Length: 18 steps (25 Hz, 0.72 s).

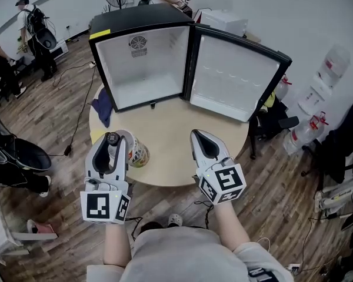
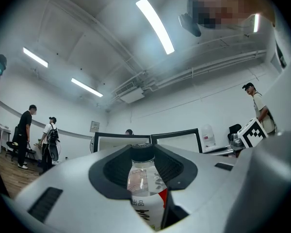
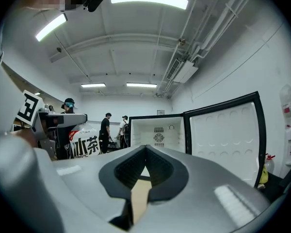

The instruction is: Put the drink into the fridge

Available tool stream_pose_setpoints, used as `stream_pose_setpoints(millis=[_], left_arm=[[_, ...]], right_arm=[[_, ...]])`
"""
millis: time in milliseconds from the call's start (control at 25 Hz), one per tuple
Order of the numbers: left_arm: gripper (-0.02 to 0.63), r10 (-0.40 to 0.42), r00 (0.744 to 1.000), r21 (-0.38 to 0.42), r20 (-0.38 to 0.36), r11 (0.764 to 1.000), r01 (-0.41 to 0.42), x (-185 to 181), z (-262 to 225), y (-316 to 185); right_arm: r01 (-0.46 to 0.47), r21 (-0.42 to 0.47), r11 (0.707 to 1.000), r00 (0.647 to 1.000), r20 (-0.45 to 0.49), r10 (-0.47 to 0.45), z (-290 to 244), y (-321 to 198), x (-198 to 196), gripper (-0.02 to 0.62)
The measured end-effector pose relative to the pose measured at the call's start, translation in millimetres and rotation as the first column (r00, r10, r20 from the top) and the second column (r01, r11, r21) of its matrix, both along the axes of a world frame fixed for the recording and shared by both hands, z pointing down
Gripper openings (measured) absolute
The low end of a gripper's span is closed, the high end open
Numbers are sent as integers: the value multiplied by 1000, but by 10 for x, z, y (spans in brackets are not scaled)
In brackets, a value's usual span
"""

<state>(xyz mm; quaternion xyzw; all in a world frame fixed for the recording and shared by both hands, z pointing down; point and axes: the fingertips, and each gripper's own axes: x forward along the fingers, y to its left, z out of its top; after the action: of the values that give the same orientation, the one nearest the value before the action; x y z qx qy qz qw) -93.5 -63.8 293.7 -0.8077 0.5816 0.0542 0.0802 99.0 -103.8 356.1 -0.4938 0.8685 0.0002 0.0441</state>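
Note:
The drink (image 1: 136, 151) is a clear bottle with a dark cap and a white printed label. My left gripper (image 1: 113, 140) is shut on it, holding it upright over the near left rim of the round table (image 1: 170, 140). In the left gripper view the bottle (image 2: 144, 178) stands between the jaws. My right gripper (image 1: 200, 136) is shut and empty over the table's near right part. The small black fridge (image 1: 142, 69) stands at the table's far side, its door (image 1: 235, 78) swung wide to the right and its white inside bare. From the right gripper view the held bottle (image 3: 85, 144) shows at left.
A blue cloth (image 1: 104, 106) hangs over the table's left rim beside the fridge. An office chair (image 1: 276, 122) and water jugs (image 1: 306, 131) stand at right. People (image 1: 35, 34) stand at the far left, near cables on the wood floor.

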Motion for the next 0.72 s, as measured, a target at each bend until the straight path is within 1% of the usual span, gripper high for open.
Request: stream_pose_setpoints(millis=[120,320,520,720], left_arm=[[147,-2,1000,-6,2,1000,2,83,9,-128],[147,2,1000,-24,30,1000,-1,136,42,-352],[147,7,999,-34,31,999,-5,120,76,-660],[147,30,999,-40,29,999,-29,90,59,-1028]], right_arm=[[20,-14,1000,1000,11,-20,52,-145,12,11],[47,-26,999,999,27,-46,89,-368,-53,11],[51,-36,998,998,31,-50,107,-658,-90,11],[29,-32,999,999,32,-28,60,-982,-115,11]])
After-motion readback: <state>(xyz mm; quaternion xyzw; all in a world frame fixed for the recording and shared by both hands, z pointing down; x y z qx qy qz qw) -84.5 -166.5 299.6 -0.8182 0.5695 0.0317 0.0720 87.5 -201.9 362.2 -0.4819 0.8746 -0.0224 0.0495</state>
